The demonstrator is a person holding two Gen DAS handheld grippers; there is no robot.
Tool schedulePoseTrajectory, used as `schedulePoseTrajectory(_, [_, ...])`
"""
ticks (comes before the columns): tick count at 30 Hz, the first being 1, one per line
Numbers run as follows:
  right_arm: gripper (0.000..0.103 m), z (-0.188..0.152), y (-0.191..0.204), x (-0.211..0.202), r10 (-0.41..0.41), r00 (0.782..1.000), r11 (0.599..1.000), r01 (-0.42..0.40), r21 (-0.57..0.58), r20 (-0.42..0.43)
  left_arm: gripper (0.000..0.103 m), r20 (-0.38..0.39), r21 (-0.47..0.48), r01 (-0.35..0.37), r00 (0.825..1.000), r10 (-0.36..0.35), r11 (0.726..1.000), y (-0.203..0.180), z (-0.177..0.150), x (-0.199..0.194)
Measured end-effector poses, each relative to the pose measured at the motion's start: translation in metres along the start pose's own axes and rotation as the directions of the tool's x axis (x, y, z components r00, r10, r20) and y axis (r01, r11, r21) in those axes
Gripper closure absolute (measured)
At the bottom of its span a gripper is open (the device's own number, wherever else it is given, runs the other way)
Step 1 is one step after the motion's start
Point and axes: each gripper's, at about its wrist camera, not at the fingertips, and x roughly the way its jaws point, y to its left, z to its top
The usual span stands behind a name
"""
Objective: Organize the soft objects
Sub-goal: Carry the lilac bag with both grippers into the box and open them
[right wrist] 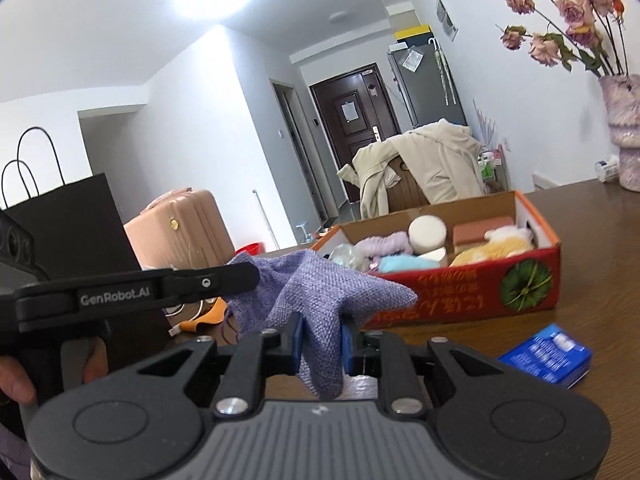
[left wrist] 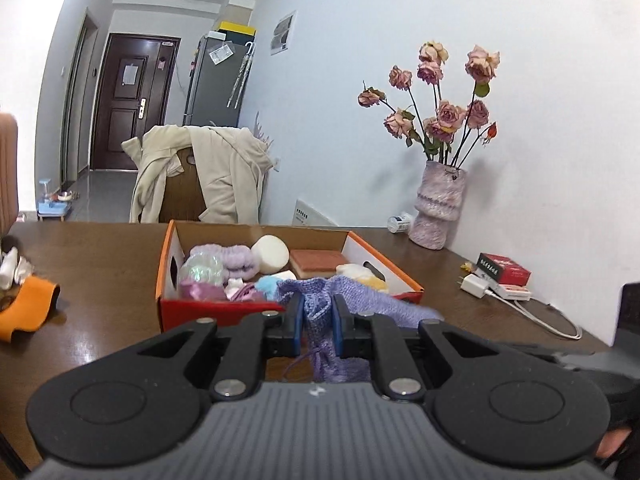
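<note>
A lilac woven cloth pouch (left wrist: 320, 322) hangs between both grippers above the brown table. My left gripper (left wrist: 317, 322) is shut on one part of it, blue pads pressing the fabric. My right gripper (right wrist: 322, 344) is shut on another part of the same pouch (right wrist: 320, 292); the left gripper (right wrist: 244, 274) shows there from the side, clamped on the far corner. Just beyond stands an orange-red cardboard box (left wrist: 168, 256) (right wrist: 532, 280) holding soft things: a lilac headband (left wrist: 240, 258), a white round sponge (left wrist: 271, 255), a brick-coloured sponge (left wrist: 318, 262), a yellow plush (right wrist: 492, 250).
A vase of dried roses (left wrist: 438, 204) stands at the table's back right by the wall. A white charger with cable (left wrist: 478, 285) and a red packet (left wrist: 506, 270) lie right of the box. An orange item (left wrist: 30, 306) lies left. A blue packet (right wrist: 548, 354) lies near right.
</note>
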Motion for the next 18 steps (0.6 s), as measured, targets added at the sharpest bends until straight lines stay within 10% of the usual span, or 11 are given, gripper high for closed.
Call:
schedulePoseTrajectory(8, [0.085,0.07,-0.027,0.032,0.008,1.0,0.999,-0.008,-0.035,0.006,0.088,-0.01,-0.023,-0.02,1.0,0.02,1.0,0.01,0.048,0.062])
schedulePoseTrajectory(18, [0.082,0.12,-0.074,0.196,0.001,0.974,1.0,0.002,0.012,-0.228,0.088,-0.134,-0.104,-0.185,0.976,0.17,0.977,0.082,0.058,0.173])
